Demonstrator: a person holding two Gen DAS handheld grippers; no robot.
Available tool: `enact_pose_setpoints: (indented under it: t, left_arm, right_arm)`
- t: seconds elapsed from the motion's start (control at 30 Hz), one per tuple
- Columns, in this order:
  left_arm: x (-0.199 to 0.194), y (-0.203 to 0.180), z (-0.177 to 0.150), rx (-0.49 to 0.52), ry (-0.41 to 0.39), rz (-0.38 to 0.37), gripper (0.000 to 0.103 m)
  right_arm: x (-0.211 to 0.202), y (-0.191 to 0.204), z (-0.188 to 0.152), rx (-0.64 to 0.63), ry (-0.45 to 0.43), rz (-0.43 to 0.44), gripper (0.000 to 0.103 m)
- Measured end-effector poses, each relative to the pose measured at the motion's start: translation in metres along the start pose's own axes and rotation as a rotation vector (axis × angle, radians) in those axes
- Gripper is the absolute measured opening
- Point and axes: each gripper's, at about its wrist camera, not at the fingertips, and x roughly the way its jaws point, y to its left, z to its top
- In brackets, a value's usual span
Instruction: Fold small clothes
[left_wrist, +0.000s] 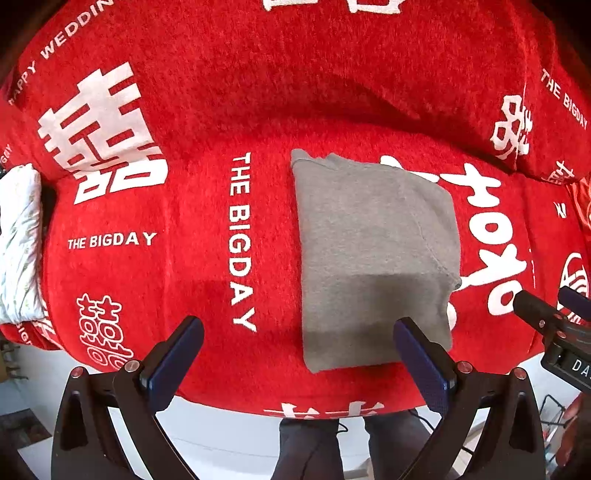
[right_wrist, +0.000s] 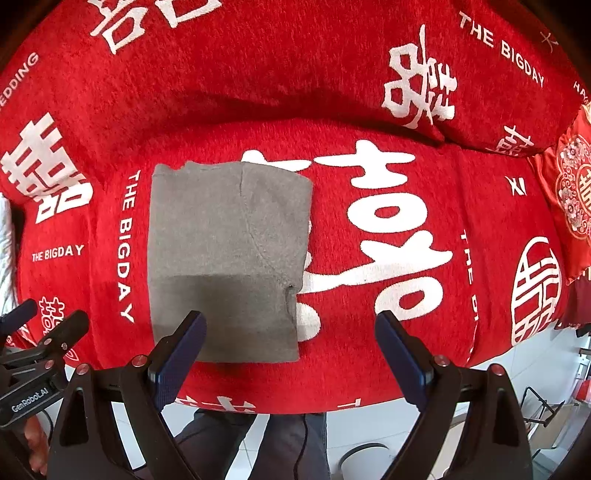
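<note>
A grey garment (left_wrist: 373, 254) (right_wrist: 225, 254) lies folded into a flat rectangle on the red printed cover (left_wrist: 184, 206) (right_wrist: 424, 314) of a sofa seat. My left gripper (left_wrist: 299, 325) hangs open above the seat's front edge, its right finger over the garment's near corner, nothing between the fingers. My right gripper (right_wrist: 290, 319) is also open and holds nothing; its left finger overlaps the garment's near edge. Each gripper shows in the other's view, the right gripper (left_wrist: 550, 314) at the far right and the left gripper (right_wrist: 40, 325) at the far left.
The sofa back (left_wrist: 295, 74) rises behind the seat. A white patterned cloth (left_wrist: 18, 240) lies at the left end, a red embroidered cushion (right_wrist: 572, 199) at the right. Below the seat edge are the person's legs (right_wrist: 266, 443), a cable and white floor.
</note>
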Motion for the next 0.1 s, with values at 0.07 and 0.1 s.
enact_pose_setpoints:
  t: [0.07,0.1]
  left_arm:
    - [-0.0013,-0.0013,0.0007,0.012,-0.008,-0.003,0.103]
    - [-0.0021,-0.0022,0.0008,0.017,-0.011,-0.009,0.103]
  right_arm:
    - [0.0010,-0.0010,0.0005,-0.003,0.003,0.000,0.094]
    - [0.0014,-0.0016,0.0013,-0.005,0.004,-0.001,0.094]
